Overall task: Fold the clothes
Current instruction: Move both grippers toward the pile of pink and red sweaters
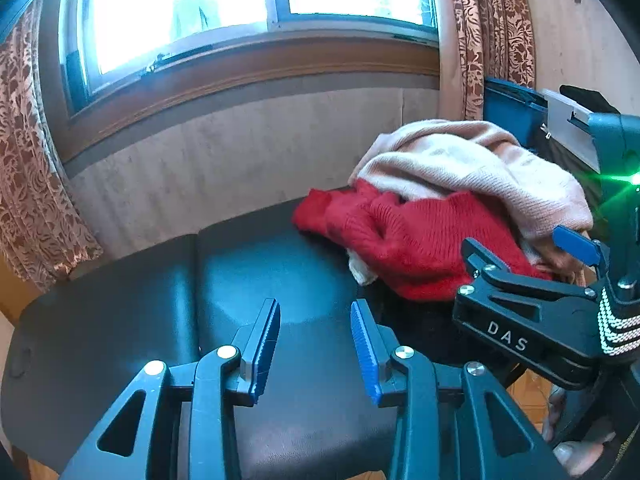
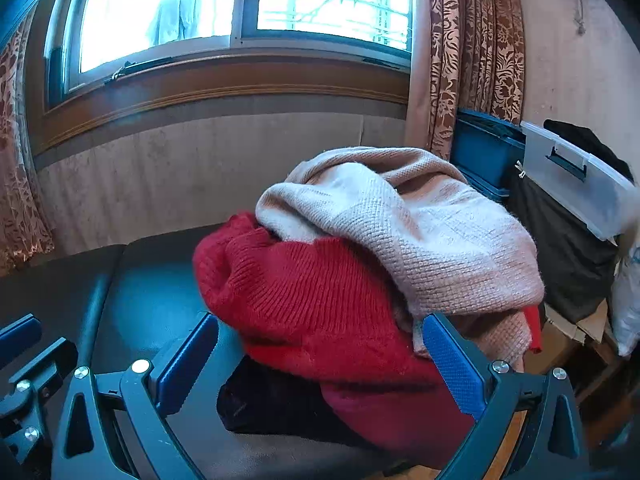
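On the black padded table point(image 1: 280, 264), a beige sweater point(image 2: 420, 232) lies atop a red sweater point(image 2: 312, 296); the right gripper point(image 2: 320, 364) gapes wide around them, the left gripper point(image 1: 316, 344) hangs apart, empty.

A: Left wrist view looks along its fingers point(image 1: 264, 344) over the black padded table point(image 1: 120, 320) toward the window point(image 1: 180, 8); clothes pile point(image 1: 420, 216) right of the fingertips, farther off.

B: Right wrist view, same facing, much nearer: pile point(image 2: 340, 272) between its fingers point(image 2: 452, 360). Shared: pile, table, window point(image 2: 160, 12).
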A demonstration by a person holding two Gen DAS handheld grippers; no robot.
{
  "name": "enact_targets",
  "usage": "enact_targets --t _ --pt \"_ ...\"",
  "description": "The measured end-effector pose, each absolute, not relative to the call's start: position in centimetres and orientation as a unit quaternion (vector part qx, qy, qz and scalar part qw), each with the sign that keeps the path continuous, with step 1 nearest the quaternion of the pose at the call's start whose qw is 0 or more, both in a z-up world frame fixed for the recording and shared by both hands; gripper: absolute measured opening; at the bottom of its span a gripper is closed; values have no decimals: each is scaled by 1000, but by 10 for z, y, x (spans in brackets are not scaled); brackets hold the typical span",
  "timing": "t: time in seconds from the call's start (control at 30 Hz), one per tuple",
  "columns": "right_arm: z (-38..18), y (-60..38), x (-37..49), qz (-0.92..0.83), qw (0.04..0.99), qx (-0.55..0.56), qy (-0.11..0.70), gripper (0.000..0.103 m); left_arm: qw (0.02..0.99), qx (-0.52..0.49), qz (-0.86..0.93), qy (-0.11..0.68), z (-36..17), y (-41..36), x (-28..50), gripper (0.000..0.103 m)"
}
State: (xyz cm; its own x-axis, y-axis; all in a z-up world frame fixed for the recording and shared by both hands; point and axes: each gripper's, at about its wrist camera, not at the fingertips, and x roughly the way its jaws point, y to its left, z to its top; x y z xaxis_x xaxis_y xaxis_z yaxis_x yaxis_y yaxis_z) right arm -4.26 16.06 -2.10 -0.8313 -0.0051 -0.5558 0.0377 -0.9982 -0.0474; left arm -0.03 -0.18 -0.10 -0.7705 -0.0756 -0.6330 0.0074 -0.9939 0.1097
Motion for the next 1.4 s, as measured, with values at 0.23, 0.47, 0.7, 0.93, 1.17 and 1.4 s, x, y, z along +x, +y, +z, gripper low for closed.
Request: enact_targets --t 0.23,0.47,0.7,0.93,1.17,1.4 --pt "-24 157 -41 -960 2 275 53 103 12 363 -932 -3 -9 -17 -2 37" --pt "-21 161 -35 -958 26 279 60 103 39 382 -923 -15 -27 -24 -10 38" --pt "-16 181 -38 -931 172 323 -2 86 33 451 -892 -4 -91 -54 -26 42" --pt "27 225 -49 -931 217 273 -105 89 64 521 -851 -6 -163 -77 -33 43" --pt "46 224 -100 -946 177 262 -69 102 51 516 -851 80 -176 -99 -34 71" --pt "18 221 -195 -903 212 350 -133 103 46 531 -837 127 -184 -112 -41 89"
